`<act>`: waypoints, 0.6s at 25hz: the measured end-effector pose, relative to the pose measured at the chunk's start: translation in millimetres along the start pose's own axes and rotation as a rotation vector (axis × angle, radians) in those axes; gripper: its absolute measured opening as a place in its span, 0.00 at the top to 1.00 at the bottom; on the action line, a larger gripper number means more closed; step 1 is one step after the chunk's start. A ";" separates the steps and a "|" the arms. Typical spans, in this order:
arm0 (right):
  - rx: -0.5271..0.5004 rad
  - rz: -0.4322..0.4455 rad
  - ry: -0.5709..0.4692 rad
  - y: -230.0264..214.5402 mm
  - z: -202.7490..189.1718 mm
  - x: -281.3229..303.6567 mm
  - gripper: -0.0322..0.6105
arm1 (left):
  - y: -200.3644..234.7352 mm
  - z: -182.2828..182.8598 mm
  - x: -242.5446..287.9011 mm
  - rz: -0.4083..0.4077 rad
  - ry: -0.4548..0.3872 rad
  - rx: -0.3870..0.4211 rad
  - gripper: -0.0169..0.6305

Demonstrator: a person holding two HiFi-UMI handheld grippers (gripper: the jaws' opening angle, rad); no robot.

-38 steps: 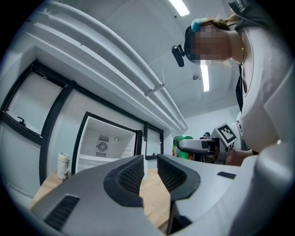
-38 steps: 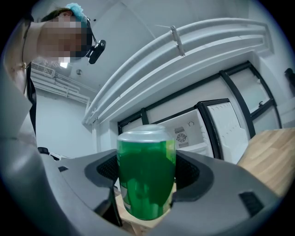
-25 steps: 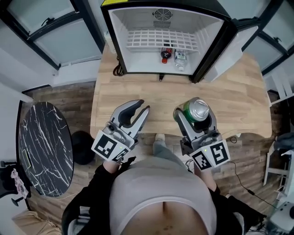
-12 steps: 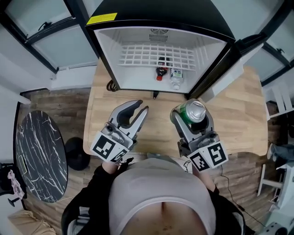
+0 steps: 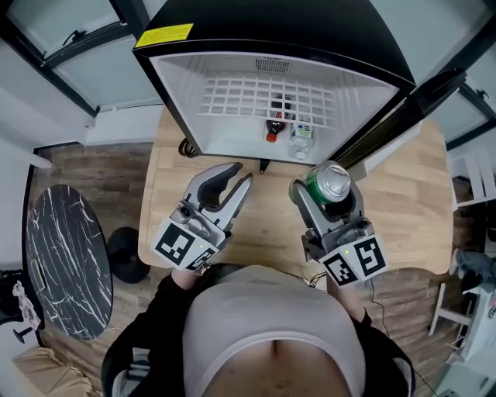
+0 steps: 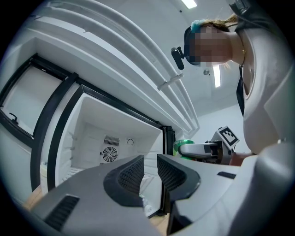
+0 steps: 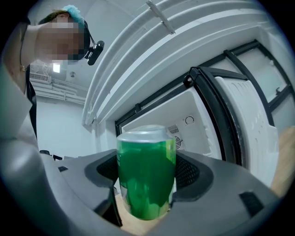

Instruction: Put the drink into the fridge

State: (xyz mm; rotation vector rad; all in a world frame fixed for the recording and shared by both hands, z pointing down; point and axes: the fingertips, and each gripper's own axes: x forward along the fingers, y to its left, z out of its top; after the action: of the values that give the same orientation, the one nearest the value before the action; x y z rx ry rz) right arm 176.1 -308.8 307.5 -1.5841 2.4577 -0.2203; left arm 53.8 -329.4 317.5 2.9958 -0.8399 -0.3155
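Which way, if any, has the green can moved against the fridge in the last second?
Yes. The green can, held in the right gripper, has come closer to the fridge's open front; less table shows between them.

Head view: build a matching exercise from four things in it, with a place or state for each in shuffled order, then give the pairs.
1. green can
2. left gripper
3. dark bottle
4. fridge door

A. inside the fridge
B. swung open
C. holds nothing, jaws slightly apart
D. clamped in the right gripper

Pairs: 1-D, 2-C, 3-A, 4-B
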 end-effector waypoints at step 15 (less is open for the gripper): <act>-0.001 -0.031 -0.019 -6.3 10.9 36.5 0.42 | 23.9 1.2 -8.9 -0.012 0.012 -0.032 0.83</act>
State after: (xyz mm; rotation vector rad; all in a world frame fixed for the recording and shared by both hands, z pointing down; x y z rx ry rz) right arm 169.9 -344.8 295.1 -1.6183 2.4205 -0.2075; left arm 33.9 -345.2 319.7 2.9716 -0.8088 -0.3080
